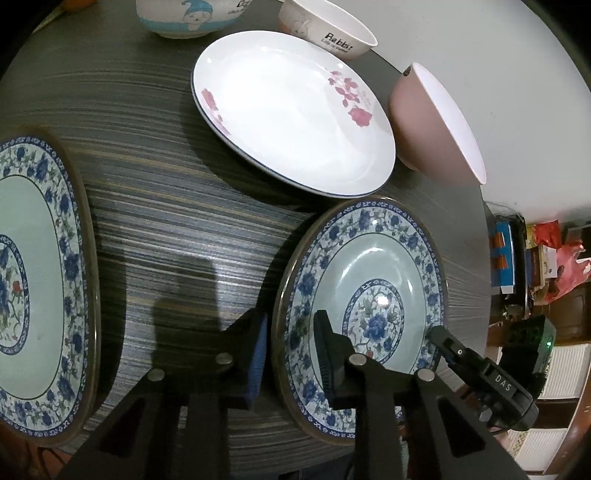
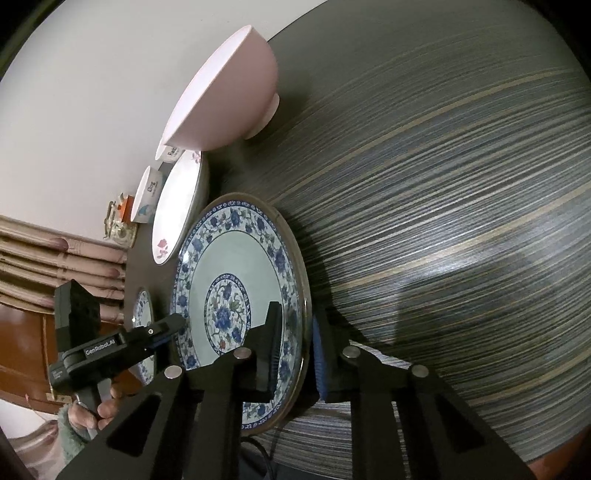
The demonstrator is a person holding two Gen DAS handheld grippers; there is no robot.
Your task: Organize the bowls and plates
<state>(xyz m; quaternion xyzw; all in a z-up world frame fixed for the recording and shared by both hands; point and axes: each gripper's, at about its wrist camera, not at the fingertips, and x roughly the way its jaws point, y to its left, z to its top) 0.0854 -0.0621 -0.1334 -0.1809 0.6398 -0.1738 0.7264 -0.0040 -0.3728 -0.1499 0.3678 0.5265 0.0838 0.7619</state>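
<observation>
A small blue-flowered plate (image 1: 373, 258) lies on the striped table (image 1: 177, 206) near its front edge. My left gripper (image 1: 291, 321) straddles the plate's left rim, one finger outside and one over the patterned band, with a slim gap still showing at the outer pad. My right gripper (image 2: 297, 317) is shut on the opposite rim of the same plate (image 2: 236, 258). Each gripper shows in the other's view: the right (image 1: 437, 332) at the plate's right edge, the left (image 2: 177, 321) at its left edge.
A larger blue-flowered plate (image 1: 33, 280) lies at the left. Behind are a white plate with pink flowers (image 1: 288, 122), a pink bowl (image 1: 424, 122), a Rabbit bowl (image 1: 325, 26) and a blue cartoon bowl (image 1: 184, 18). The table's edge runs close by on the right.
</observation>
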